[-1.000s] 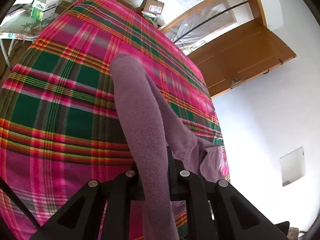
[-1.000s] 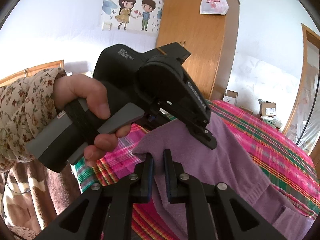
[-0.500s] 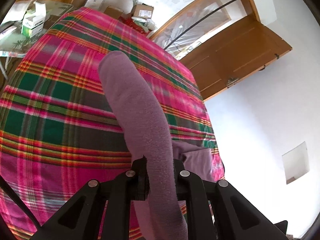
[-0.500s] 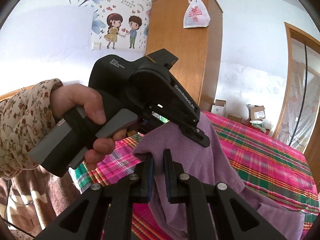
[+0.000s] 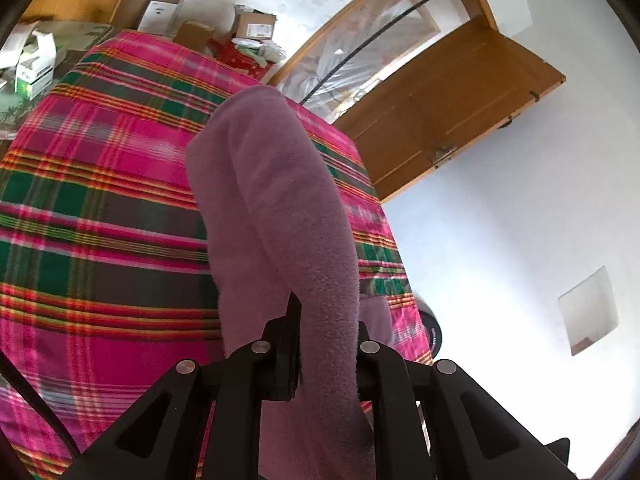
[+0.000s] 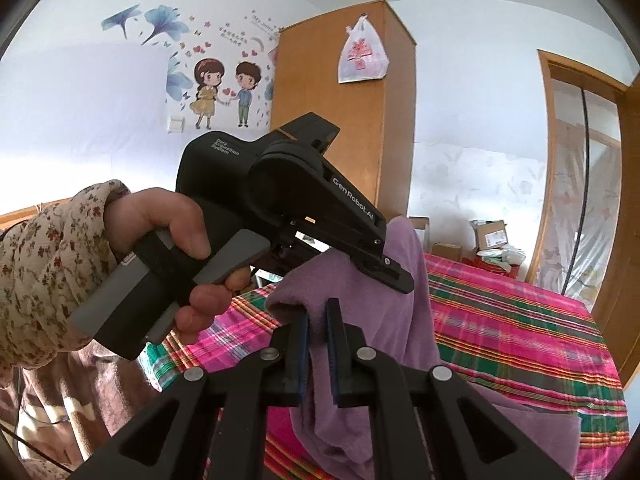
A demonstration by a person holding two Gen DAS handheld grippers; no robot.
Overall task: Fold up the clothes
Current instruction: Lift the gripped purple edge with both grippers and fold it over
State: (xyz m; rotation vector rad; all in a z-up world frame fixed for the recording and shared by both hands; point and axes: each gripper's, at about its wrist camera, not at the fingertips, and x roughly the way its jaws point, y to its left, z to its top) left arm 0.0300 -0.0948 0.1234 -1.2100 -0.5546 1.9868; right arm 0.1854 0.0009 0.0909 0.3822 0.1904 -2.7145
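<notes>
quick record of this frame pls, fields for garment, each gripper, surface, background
garment: purple fleece garment, pinched at two spots, hanging down onto the bed
left gripper: shut on the garment
right gripper: shut on the garment beside the left one
surface: pink and green plaid blanket
background: wooden wardrobe with a plastic bag hung on it, cardboard boxes

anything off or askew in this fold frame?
Nothing stands out. Both grippers, left and right, pinch the purple garment, which hangs bunched above the plaid blanket. No spill or damage visible.
</notes>
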